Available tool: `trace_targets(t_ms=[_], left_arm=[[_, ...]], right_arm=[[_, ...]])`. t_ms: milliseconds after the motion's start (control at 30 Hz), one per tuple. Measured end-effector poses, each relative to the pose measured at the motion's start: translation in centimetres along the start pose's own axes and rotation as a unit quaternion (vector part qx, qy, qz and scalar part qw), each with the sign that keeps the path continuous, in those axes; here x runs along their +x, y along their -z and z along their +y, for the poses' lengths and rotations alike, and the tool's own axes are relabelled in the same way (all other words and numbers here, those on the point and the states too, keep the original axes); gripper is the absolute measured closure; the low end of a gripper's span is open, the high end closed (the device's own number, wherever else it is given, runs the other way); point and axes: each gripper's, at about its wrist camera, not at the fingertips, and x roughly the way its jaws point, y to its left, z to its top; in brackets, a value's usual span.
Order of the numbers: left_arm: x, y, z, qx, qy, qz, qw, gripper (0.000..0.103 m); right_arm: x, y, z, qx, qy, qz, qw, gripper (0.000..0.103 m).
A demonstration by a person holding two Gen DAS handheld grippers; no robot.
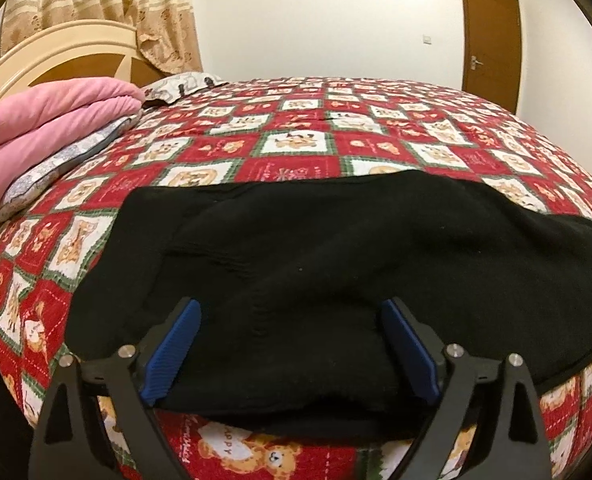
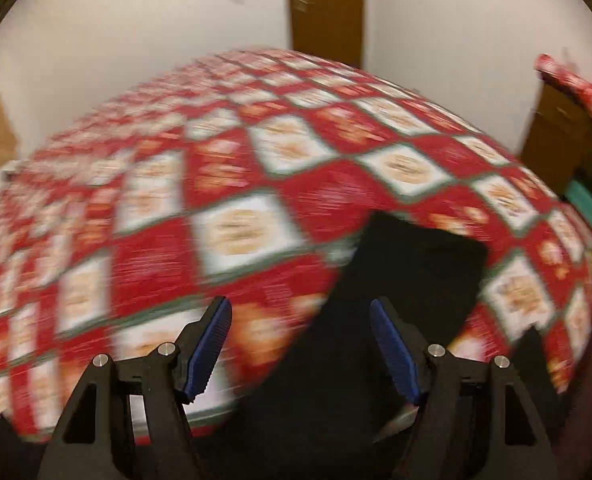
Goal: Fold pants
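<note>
Just pants (image 1: 336,248) between spread fingers (image 1: 176,340)

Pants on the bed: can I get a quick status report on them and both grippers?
Left gripper open, fingers astride the near edge of the black pants. Right gripper open, view blurred. Pants spread on the bedspread. Nothing in the way.

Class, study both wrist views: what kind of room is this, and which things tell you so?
Most likely a home bedroom: a bed with a teddy-bear quilt, a headboard with folded pink bedding beside it, and curtains.
</note>
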Motion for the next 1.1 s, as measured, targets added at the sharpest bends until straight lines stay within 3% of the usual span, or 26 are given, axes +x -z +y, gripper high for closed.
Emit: trace_targets(t_ms=[67,167,333,400,467,533,667,833,933,1033,1100], left_arm=[[0.0,0.0,-0.1,-0.003,-0.007,0.002,1.0000,0.005],[0.2,0.0,0.1,-0.015,-0.019,0.009,0.9997,0.000],[0.2,-0.1,0.1,-0.018,-0.019,0.015,0.9996,0.000],[0.2,-0.1,0.1,-0.018,-0.020,0.015,0.9995,0.000],[0.2,-0.1,0.2,-0.018,-0.020,0.014,0.9995,0.000],[0.2,-0.1,0.2,-0.019,-0.019,0.014,0.9995,0.000],[0.2,-0.1,0.2,-0.019,-0.019,0.014,0.9995,0.000],[0.2,0.0,0.2,-0.019,-0.019,0.013,0.9996,0.000],[0.2,0.1,0.2,-0.019,-0.020,0.010,0.9996,0.000],[0.2,0.0,0.2,-0.018,-0.019,0.011,0.9996,0.000],[0.2,-0.1,0.1,-0.016,-0.019,0.013,0.9996,0.000]], right_arm=[[2.2,-0.7,-1.4,0.002,0.030,0.027,0.999,0.030],[5.2,-0.9,-1.5,-0.001,0.029,0.069,0.997,0.030],[6.1,-1.5,-2.7,0.012,0.024,0.075,0.997,0.033],[6.0,-1.7,-3.4,0.010,0.028,0.080,0.996,0.053],[5.3,-1.5,-4.1,0.025,0.014,0.085,0.996,0.086],[4.2,-1.3,-6.4,0.059,-0.039,0.093,0.993,0.096],[0.4,-0.1,-9.6,0.121,-0.130,0.056,0.983,0.097],[-7.7,5.9,-15.4,0.194,-0.205,-0.025,0.959,0.097],[-9.1,10.0,-18.5,0.221,-0.199,-0.028,0.954,0.096],[-9.3,13.4,-21.1,0.221,-0.160,-0.006,0.962,0.094],[-9.1,14.4,-22.5,0.233,-0.138,0.015,0.962,0.086]])
